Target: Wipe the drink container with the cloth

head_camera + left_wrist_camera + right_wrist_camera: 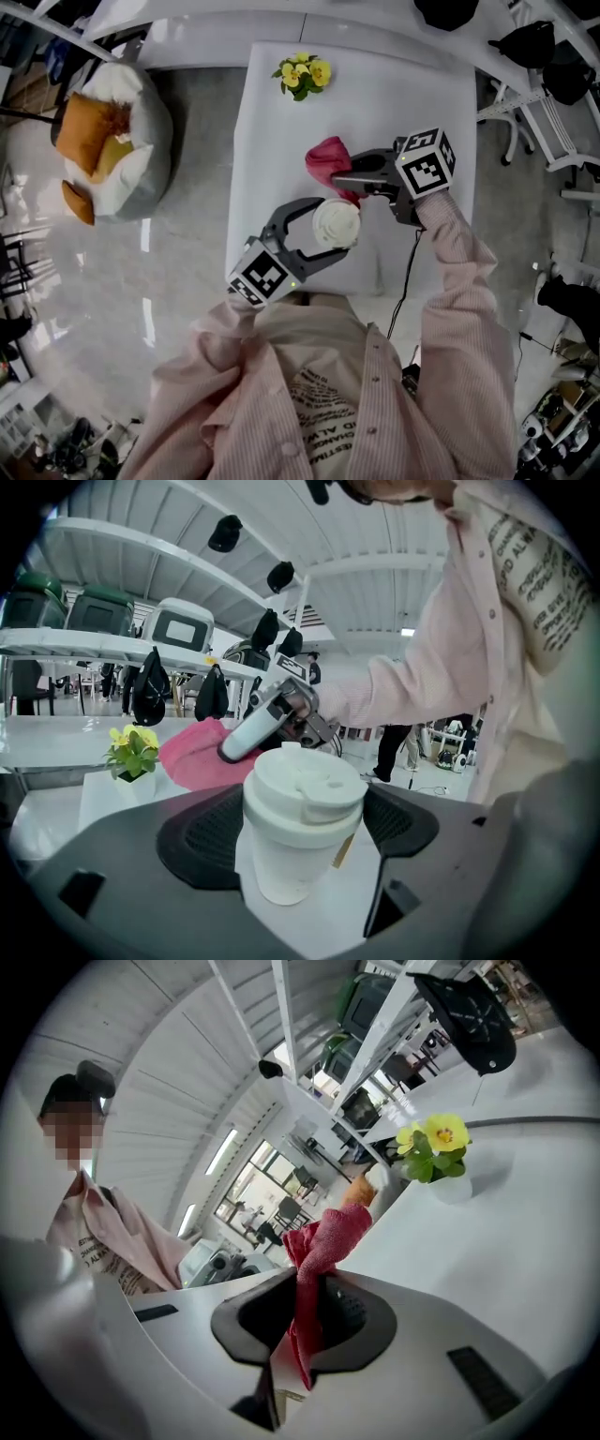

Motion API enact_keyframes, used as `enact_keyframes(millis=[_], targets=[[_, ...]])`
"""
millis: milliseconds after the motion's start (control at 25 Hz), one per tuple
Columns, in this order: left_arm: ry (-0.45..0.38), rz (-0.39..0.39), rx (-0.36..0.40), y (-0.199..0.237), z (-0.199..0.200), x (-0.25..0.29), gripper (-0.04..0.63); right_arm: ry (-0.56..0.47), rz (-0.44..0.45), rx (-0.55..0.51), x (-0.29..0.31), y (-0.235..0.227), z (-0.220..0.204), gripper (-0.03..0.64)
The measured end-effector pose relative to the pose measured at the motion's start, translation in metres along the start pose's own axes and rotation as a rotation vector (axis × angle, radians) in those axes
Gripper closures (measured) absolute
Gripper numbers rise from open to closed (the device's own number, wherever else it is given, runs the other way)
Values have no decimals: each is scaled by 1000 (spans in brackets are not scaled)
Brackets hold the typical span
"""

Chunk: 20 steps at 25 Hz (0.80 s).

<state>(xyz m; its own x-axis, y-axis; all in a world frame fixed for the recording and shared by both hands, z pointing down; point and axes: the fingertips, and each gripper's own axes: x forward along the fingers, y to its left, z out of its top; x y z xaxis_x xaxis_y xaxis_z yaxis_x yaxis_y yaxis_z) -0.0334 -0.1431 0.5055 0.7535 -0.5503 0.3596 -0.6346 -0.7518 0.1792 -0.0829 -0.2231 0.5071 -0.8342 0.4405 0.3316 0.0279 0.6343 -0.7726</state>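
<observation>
White cup [302,817], pink-red cloth [323,1241], yellow flowers [302,75].
Cup and lid are plain white, the cloth solid pink-red, the flowers' leaves green, the table [272,187] white.

I count one lidded cup [300,808], one pink cloth [323,157] and one pot of yellow flowers [302,75] on one table [412,94]. I hold two grippers: left gripper [335,226], right gripper [339,180].
</observation>
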Motion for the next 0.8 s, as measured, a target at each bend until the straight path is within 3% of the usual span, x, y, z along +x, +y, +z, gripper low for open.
enact_keyframes(millis=[240,800], targets=[[-1,-1,-6,-1,1,0,215,145,95,24,12,7,-6,578],[-8,-4,-17,0,0,-2,215,349,261,141,27,13,-19,578]])
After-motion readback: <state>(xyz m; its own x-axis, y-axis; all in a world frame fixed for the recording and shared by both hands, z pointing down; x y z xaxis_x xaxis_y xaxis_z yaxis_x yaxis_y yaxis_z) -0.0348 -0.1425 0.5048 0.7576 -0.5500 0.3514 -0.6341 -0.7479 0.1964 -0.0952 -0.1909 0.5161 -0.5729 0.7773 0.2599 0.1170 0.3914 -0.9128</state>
